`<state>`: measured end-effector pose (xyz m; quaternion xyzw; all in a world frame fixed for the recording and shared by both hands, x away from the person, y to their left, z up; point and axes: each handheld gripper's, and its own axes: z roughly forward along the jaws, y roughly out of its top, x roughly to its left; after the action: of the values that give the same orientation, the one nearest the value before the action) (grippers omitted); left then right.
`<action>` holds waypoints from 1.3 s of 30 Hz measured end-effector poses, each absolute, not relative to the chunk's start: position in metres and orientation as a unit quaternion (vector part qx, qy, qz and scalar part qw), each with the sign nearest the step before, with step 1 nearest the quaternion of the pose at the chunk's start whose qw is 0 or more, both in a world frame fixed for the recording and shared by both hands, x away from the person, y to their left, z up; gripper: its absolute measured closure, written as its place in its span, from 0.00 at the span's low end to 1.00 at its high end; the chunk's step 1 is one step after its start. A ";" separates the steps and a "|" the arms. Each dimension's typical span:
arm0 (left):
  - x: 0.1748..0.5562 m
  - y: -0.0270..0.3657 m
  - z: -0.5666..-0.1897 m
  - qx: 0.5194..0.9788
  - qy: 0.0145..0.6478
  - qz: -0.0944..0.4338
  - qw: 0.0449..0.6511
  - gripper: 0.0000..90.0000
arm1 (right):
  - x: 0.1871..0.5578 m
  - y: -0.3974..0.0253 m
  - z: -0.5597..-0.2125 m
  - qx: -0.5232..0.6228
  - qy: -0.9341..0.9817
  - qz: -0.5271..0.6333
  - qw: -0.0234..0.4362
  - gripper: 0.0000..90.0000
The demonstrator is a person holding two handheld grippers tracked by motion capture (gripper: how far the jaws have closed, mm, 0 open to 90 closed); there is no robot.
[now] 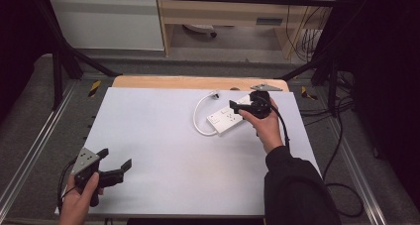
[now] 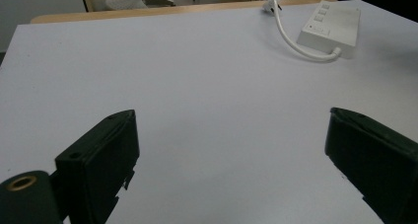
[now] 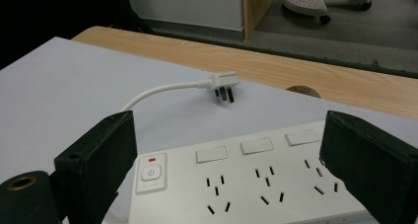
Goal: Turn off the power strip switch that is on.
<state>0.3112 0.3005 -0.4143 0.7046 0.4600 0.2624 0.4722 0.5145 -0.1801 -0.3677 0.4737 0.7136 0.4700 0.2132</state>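
A white power strip point(image 1: 226, 118) with several sockets lies on the white table sheet point(image 1: 163, 136) at the back right; its short white cable point(image 1: 199, 111) curls round to a plug point(image 1: 215, 93) near the wooden edge. My right gripper point(image 1: 236, 107) hovers open just over the strip's right end, and in the right gripper view the strip point(image 3: 256, 179) lies between the jaws, with the plug point(image 3: 224, 84) beyond. My left gripper point(image 1: 115, 159) is open at the front left, nothing between its jaws. The left gripper view shows the strip point(image 2: 331, 27) far off.
A grey three-cornered plate point(image 1: 266, 87) lies on the bare wooden strip point(image 1: 173, 82) at the table's far edge. Black cables point(image 1: 341, 150) trail over the floor to the right. A black frame point(image 1: 59, 71) stands around the table.
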 end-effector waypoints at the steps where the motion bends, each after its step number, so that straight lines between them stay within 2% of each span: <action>1: 0.311 0.301 -0.414 0.704 0.461 0.263 0.473 0.07 | 0.512 -0.181 -0.365 0.474 0.714 0.471 0.212 0.07; 17: 0.311 0.302 -0.415 0.699 0.468 0.259 0.475 0.06 | 0.470 -0.208 -0.336 0.442 0.710 0.497 0.231 0.04; 26: 0.311 0.303 -0.416 0.695 0.475 0.257 0.475 0.06 | 0.448 -0.221 -0.323 0.426 0.701 0.518 0.243 0.06; 39: 0.311 0.303 -0.416 0.696 0.473 0.258 0.475 0.06 | 0.414 -0.242 -0.328 0.417 0.680 0.535 0.279 0.03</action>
<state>0.3110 0.3025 -0.4162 0.6961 0.4728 0.2583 0.4746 0.4140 -0.2418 -0.3277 0.4172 0.6797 0.5348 0.2790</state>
